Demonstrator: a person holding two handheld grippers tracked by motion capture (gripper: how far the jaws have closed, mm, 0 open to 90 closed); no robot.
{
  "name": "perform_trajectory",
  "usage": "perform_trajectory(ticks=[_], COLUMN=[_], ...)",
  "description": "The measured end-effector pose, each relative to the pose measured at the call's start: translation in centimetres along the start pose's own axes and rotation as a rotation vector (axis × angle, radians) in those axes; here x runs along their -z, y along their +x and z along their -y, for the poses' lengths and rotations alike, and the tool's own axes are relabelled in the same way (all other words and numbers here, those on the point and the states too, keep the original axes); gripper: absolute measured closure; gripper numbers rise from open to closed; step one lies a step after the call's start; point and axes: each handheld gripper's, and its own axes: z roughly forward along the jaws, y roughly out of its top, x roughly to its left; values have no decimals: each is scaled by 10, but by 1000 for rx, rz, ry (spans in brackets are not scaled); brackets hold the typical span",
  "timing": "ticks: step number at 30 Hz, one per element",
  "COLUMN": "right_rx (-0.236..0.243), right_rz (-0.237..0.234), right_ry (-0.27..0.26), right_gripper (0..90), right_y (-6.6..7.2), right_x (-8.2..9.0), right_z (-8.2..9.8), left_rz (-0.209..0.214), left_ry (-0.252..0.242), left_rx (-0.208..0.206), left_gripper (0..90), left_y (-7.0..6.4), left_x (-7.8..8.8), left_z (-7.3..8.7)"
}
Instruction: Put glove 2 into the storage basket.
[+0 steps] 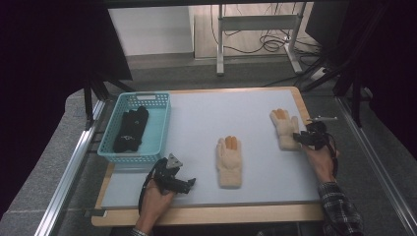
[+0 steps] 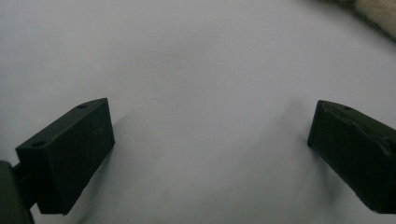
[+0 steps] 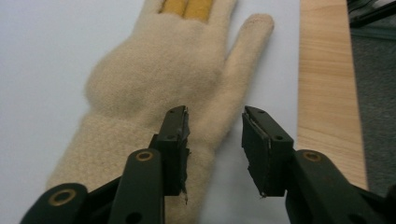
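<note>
Right claw (image 3: 215,140) hovers open over the cream glove's (image 3: 154,88) thumb-side edge

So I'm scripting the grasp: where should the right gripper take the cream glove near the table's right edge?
Probably at the cuff edge of the cream glove, coming from the wrist end where the right gripper sits with jaws apart. The glove lies flat, and its ribbed cuff looks thick enough to pinch.

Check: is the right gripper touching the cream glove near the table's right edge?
Cannot tell. In the right gripper view the right gripper hangs over the cream glove, jaws parted with nothing pinched, but no gap or contact shows plainly.
</note>
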Motion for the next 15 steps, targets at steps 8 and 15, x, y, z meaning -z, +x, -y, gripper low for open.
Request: perform_trajectory(ticks=[8, 15], right_rx=[-54, 35], right_rz=[-50, 1], right_ry=[-23, -45], right_gripper=[842, 853], right_y=[1, 15], right_x=[-3, 11], right_z=[4, -8], left_rz=[0, 0], left_ry=[0, 0], left_rx=[0, 0], left_gripper=[7, 7], left_y=[0, 0], left_x=[0, 0], left_z=[0, 0])
